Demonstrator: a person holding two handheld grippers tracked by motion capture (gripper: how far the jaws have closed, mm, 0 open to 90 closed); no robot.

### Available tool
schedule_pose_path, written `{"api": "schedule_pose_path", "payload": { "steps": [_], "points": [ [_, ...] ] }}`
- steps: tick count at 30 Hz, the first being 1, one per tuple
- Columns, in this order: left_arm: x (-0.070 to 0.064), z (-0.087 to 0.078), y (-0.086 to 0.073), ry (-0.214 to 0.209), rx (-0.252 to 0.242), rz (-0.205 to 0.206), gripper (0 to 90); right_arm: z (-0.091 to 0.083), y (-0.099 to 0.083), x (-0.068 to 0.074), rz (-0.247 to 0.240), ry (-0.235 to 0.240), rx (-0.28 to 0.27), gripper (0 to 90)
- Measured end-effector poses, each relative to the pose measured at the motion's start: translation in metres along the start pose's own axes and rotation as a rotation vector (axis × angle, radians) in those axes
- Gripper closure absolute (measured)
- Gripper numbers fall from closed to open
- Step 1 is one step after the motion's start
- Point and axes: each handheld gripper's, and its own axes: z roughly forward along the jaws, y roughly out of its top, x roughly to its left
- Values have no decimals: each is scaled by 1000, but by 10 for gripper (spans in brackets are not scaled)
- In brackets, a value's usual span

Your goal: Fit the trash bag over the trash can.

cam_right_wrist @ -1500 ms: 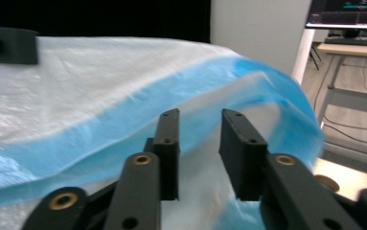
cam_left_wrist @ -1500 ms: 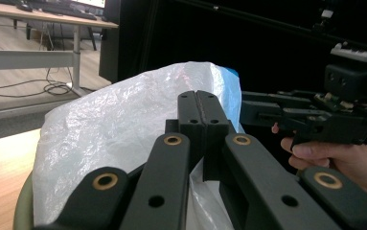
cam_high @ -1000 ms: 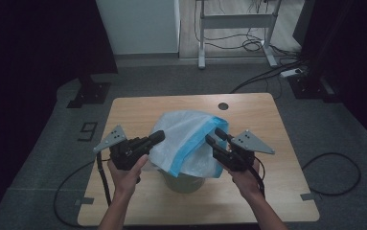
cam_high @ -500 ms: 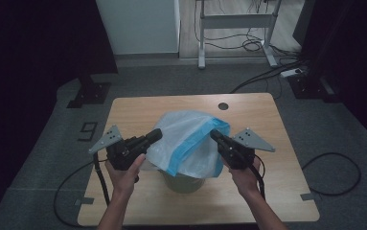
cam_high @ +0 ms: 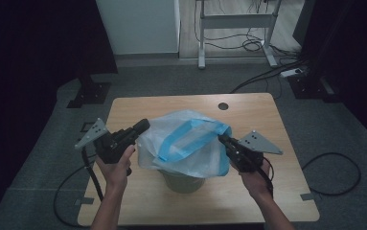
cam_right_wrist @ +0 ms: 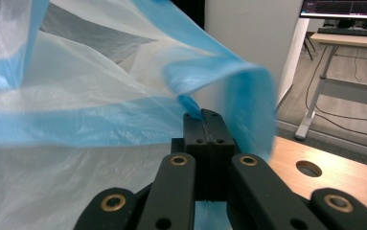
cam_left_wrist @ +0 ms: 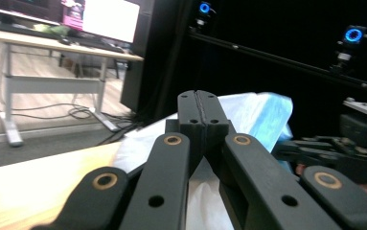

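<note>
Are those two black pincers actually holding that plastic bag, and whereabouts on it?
Yes. The right gripper is shut on the bag's blue rim; the left gripper pinches its opposite edge above the bin.

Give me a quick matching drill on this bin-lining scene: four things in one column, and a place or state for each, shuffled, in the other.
Things:
1. bag
2. bin
3. left gripper
4. round hole

Places or states:
A. in the tabletop at the far edge
B. shut on the bag's left edge
C. white with a blue band, stretched open
D. under the bag, mostly covered

Pairs: 1-C, 2-D, 3-B, 4-A
</note>
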Motion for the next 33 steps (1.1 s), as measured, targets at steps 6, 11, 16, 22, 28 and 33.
{"api": "schedule_pose_path", "payload": {
  "steps": [6,11,16,22,28,33],
  "points": [
    [7,-8,-3,26,-3,-10,900,-17,1,-8,-28,30,-25,893],
    [5,-3,-3,17,1,-8,899,-20,12,-18,-50,6,-18,893],
    [-2,7,8,6,-17,18,899,-8,49,-34,-66,-60,-45,893],
    [-4,9,8,-2,-23,35,899,-11,78,-36,-76,-83,-110,893],
    [3,3,-5,-33,9,5,898,-14,68,-30,-87,-65,-118,893],
    [4,0,-5,-69,62,16,729,-10,55,-29,-83,-43,-98,893]
  ]
}}
